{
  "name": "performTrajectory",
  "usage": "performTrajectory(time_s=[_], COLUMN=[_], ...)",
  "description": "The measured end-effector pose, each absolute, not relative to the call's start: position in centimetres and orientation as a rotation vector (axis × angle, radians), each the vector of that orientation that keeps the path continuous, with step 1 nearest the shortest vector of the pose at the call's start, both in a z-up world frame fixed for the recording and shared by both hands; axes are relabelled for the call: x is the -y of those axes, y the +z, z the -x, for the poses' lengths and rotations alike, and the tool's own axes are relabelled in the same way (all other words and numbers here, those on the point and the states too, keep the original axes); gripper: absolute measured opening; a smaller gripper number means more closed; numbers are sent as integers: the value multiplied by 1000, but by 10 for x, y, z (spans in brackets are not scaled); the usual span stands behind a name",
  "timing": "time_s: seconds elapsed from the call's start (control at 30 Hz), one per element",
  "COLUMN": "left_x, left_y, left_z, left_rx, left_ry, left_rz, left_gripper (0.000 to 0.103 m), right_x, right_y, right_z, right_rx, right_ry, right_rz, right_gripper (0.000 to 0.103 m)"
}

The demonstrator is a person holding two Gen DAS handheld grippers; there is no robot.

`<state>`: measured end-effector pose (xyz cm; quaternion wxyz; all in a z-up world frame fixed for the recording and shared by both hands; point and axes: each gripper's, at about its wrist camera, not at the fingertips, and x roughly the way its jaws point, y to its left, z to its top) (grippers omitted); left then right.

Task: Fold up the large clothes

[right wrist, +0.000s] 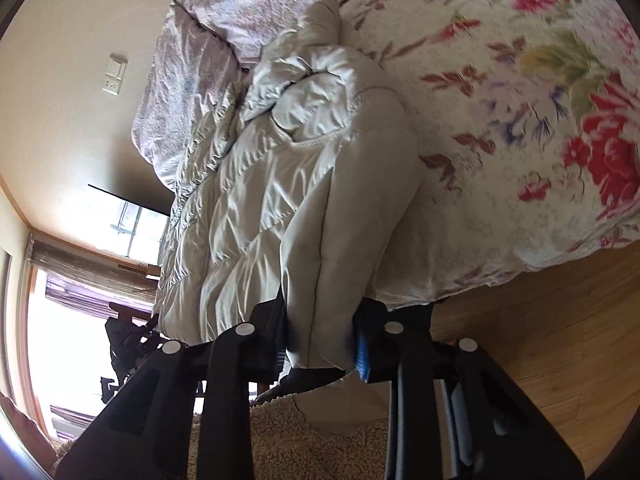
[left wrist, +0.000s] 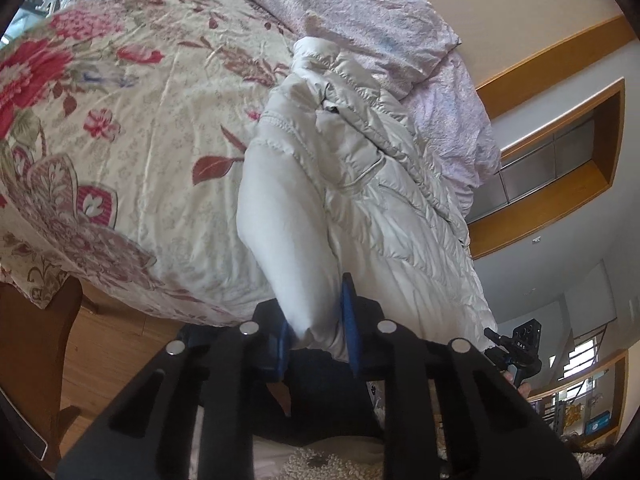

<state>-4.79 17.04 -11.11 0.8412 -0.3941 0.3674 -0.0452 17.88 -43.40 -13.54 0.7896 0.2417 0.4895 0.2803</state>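
Observation:
A pale grey quilted puffer jacket [left wrist: 360, 184] lies lengthwise on a bed, its near end reaching the bed's edge. My left gripper [left wrist: 316, 328] is shut on a smooth padded part of the jacket's near end, which is pinched between its blue pads [left wrist: 349, 320]. In the right wrist view the same jacket [right wrist: 280, 184] stretches away, crumpled at its far end. My right gripper [right wrist: 320, 344] is shut on the jacket's other near corner, with the fabric squeezed between its jaws. The right gripper [left wrist: 516, 356] also shows small at the right in the left wrist view.
The bed carries a cream cover with red flowers [left wrist: 120, 120] and a crumpled pale pink duvet [left wrist: 360, 8] at the far end. Wooden floor [right wrist: 540, 320] lies beside the bed. A fleecy beige garment [right wrist: 320, 440] shows below the grippers. A bright window [right wrist: 80, 340] stands behind.

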Motion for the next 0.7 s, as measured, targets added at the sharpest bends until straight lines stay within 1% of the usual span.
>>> performTrajectory(time_s=[0.13, 0.47, 0.7], left_x=[-170, -168, -188], left_y=[-82, -12, 13], left_z=[44, 5, -30], left_rx=[-704, -505, -411], left_ry=[-106, -49, -25], left_rz=[770, 615, 654], left_gripper=[19, 18, 16], right_x=[421, 384, 372], right_y=[-110, -37, -3], right_z=[-179, -189, -209], right_rx=[-954, -601, -406], right_ry=[599, 512, 446], right_rz=[-459, -292, -297], right_gripper=[21, 20, 20])
